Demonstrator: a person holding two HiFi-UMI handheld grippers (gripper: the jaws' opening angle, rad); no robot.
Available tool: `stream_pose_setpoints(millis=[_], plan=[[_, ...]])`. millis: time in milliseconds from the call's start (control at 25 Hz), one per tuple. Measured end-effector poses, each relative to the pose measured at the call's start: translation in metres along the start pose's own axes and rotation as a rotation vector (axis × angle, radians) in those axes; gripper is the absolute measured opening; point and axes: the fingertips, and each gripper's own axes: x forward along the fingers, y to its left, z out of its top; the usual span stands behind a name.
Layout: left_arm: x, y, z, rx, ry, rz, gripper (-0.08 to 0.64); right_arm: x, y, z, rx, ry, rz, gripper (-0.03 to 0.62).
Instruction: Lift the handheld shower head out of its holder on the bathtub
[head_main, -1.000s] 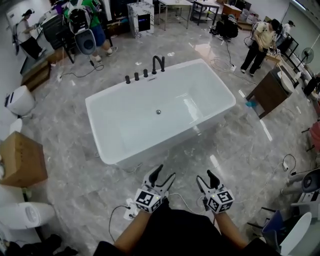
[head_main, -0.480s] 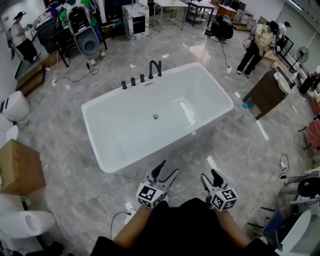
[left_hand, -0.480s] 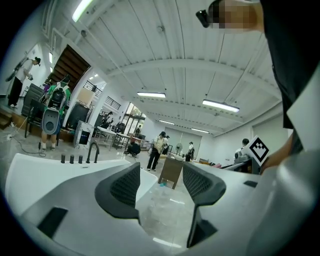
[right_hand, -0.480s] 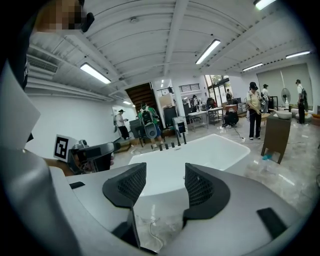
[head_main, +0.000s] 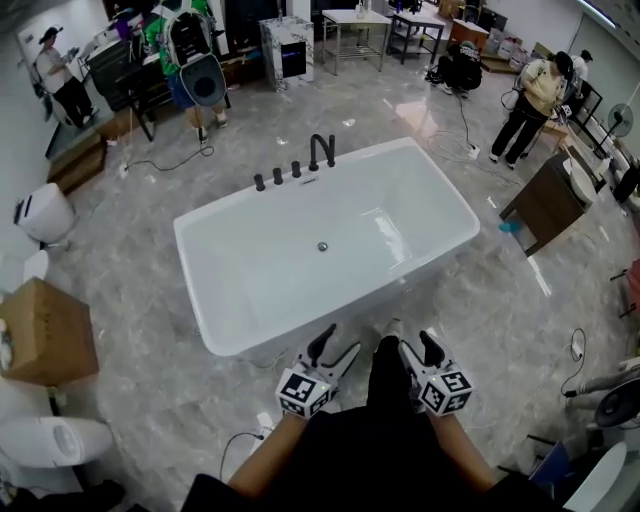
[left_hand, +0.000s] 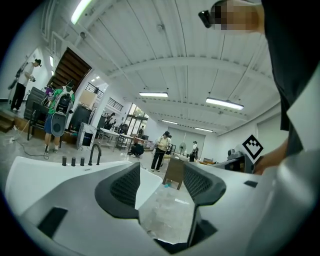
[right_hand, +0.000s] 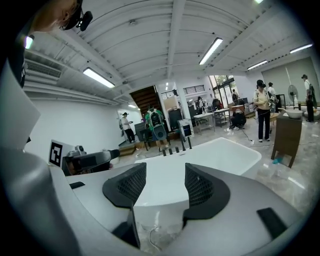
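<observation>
The white bathtub (head_main: 440, 190) stands in the middle of the head view. On its far rim sits a row of black fittings (head_main: 278, 176) beside a curved black spout (head_main: 320, 152); I cannot tell which piece is the shower head. My left gripper (head_main: 332, 350) and right gripper (head_main: 415, 352) hover near the tub's near edge, both open and empty, far from the fittings. The left gripper view shows the fittings (left_hand: 77, 161) at far left past the open left gripper (left_hand: 160, 182). The right gripper view shows the fittings (right_hand: 175, 148) beyond the tub (right_hand: 220, 152), over the open right gripper (right_hand: 162, 185).
A cardboard box (head_main: 40, 330) and two white toilets (head_main: 45, 215) (head_main: 50, 440) stand at the left. A brown cabinet (head_main: 545, 190) is at the right. People (head_main: 535, 95) work at the back. Cables (head_main: 240, 440) lie on the grey floor. The person's dark leg (head_main: 385, 370) is between the grippers.
The tub's near edge has come closer to the grippers. A dark leg has stepped forward between them. Both grippers stay open and empty.
</observation>
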Motion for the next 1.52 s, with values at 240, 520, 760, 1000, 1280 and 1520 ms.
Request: stream_pose_setpoints(millis=[240,520,760,1000,1280,1520], plan=[[0.064,0.032,0.014,0.013,0.000,0.061,0.247,0.066,-0.054,0.031,0.003,-0.008,0.076,0.212],[0.160,0.085,0.049,0.000,-0.006,0.178,0.250,0.148,-0.128,0.111,-0.070,-0.007,0.189,0.212],[0.242,0.111,0.074,0.007,-0.002,0.257,0.253,0.204,-0.206,0.151,-0.085,0.010,0.240,0.212],[0.288,0.130,0.087,0.025,0.026,0.324,0.253,0.241,-0.250,0.159,-0.042,0.041,0.278,0.211],[0.320,0.145,0.082,0.020,0.053,0.379,0.253,0.277,-0.272,0.156,-0.040,0.086,0.349,0.211],[0.337,0.161,0.080,0.010,0.056,0.420,0.253,0.304,-0.279,0.158,-0.055,0.120,0.384,0.210]])
